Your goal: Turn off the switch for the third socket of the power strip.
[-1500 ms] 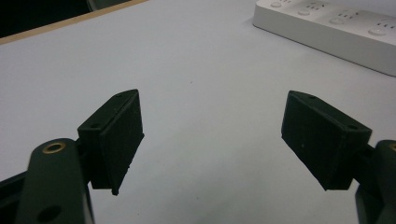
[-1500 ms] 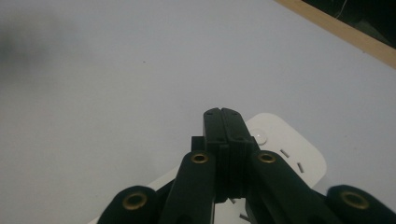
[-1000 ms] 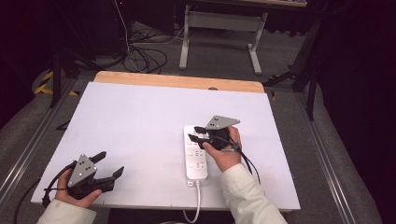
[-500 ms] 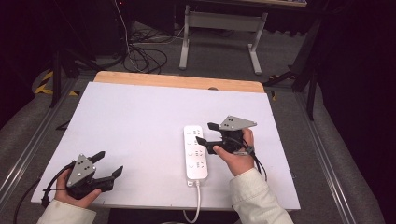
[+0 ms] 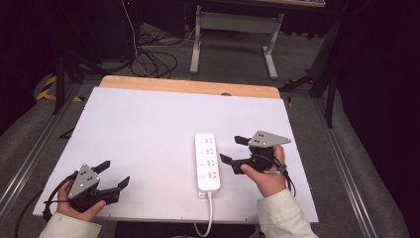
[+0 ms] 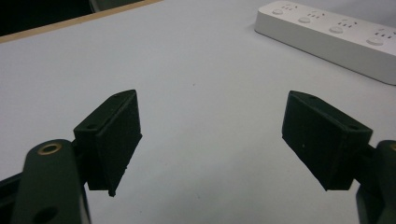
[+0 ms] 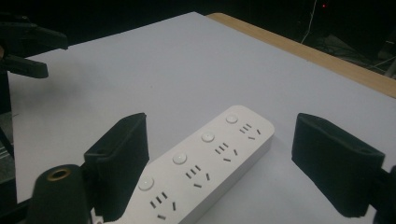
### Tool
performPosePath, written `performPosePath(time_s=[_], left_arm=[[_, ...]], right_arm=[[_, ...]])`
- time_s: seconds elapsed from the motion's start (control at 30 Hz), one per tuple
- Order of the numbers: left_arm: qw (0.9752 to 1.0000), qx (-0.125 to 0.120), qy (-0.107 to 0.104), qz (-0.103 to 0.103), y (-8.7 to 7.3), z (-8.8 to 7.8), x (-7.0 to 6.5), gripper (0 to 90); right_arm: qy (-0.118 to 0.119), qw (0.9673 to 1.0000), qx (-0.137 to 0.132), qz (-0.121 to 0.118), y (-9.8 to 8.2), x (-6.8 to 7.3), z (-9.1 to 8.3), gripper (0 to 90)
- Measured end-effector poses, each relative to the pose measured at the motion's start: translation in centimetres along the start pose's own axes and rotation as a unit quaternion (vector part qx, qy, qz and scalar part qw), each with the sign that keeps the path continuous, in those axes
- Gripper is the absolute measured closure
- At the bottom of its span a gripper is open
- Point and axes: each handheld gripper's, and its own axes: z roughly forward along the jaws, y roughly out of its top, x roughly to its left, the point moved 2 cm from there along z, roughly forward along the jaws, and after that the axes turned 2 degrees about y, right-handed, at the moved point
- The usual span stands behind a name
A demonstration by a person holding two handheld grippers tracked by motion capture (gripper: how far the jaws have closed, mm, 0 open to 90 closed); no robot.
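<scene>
The left gripper [image 5: 106,176] is black, with two wedge-shaped jaws whose inner faces are flat matte pads [image 6: 122,135]. On top sits a grey three-cornered plate dotted with small dark screw heads. A brass-coloured ring is set into the black arm behind one pad. A black cable trails from its rear. The right gripper [image 5: 234,149] has the same build: black body, grey plate, thick black pads [image 7: 125,154], brass ring, and what looks like a black cable looping under the hand. Both forearms wear cream-white sleeves with plain cuffs.
</scene>
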Motion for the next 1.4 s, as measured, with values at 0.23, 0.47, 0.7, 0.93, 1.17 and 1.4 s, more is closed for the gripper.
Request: performPosePath(time_s=[0.23,0.47,0.7,0.93,1.17,1.4], left_arm=[[1.0000,0.002,0.000,0.001,0.0,0.0,-0.1,21.2],[1.0000,0.001,0.003,0.004,0.0,-0.1,-0.1,21.2],[0.9999,-0.006,-0.011,-0.002,0.1,-0.2,-0.3,21.6],[0.9999,-0.007,-0.011,0.002,0.2,-0.2,-0.3,21.7],[0.9998,0.005,-0.013,0.011,0.3,-0.3,-0.4,23.7],[0.9998,0.005,-0.020,0.006,0.3,-0.5,-0.3,24.2]], right_arm=[[-0.012,0.9998,0.001,0.017,-2.0,0.0,-2.2,16.6],[-0.014,0.9989,-0.003,0.045,-4.1,-0.3,-3.3,18.0],[-0.017,0.9978,0.021,0.060,-6.3,-0.8,-4.0,16.6],[-0.027,0.9967,0.034,0.068,-8.8,-1.1,-4.4,15.0],[-0.034,0.9964,0.046,0.063,-10.0,-1.3,-4.6,14.1],[-0.036,0.9951,0.067,0.062,-11.7,-1.1,-4.3,14.1]])
